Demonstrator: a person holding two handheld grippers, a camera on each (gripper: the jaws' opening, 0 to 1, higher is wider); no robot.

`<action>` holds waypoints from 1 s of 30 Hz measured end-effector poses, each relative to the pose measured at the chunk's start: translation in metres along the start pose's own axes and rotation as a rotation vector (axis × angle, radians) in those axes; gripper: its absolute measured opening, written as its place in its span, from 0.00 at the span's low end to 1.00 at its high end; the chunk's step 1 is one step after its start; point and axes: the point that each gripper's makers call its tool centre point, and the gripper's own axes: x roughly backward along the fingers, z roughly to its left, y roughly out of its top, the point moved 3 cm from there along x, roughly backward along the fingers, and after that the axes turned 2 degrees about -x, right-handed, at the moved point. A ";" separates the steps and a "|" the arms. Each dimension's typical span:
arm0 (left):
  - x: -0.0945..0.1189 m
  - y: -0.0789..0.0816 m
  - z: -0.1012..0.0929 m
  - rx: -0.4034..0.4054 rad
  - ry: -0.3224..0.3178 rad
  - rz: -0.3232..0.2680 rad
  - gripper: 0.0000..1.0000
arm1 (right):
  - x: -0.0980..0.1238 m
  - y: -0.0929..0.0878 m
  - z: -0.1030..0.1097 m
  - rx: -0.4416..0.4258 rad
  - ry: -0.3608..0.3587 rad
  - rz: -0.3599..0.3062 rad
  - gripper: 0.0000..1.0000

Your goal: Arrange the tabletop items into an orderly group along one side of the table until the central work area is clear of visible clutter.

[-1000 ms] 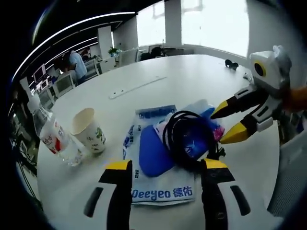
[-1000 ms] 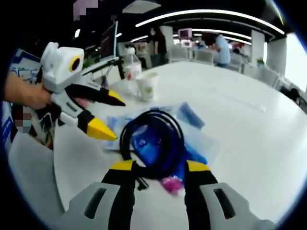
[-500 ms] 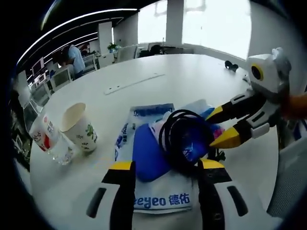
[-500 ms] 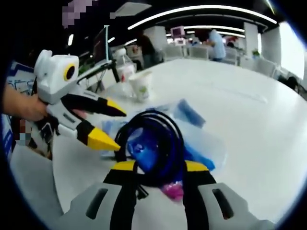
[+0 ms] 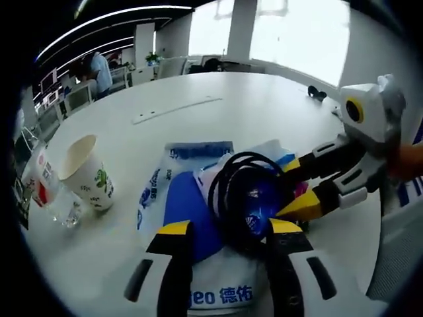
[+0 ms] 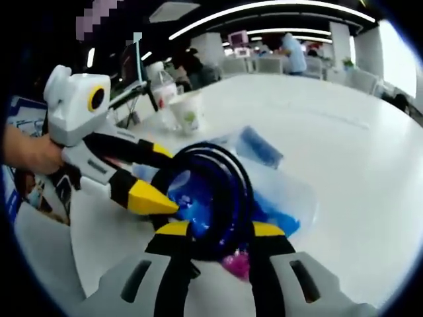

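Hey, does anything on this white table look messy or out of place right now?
Yes. A black coiled cable lies heaped on blue plastic packets in the middle of the white table, an untidy pile. The paper cup and clear plastic bottle stand upright, off to one side.

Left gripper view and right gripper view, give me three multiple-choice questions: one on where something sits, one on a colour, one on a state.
1. Where does the black coiled cable lie?
A. On the blue and white packets
B. Inside the paper cup
C. On the floor

2. What colour are the tips of the left tool?
A. Red
B. Yellow
C. Green

3. How does the paper cup stand?
A. Crushed flat
B. Upside down
C. Upright, mouth open

Answers: 1 A, the coil rests on the packets on the table. 2 B, both tips show yellow. 3 C, its open rim faces up beside the plastic bottle.
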 end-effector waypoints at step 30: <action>0.015 0.004 -0.005 0.070 0.019 0.001 0.07 | 0.018 0.010 0.006 -0.067 -0.008 -0.030 0.02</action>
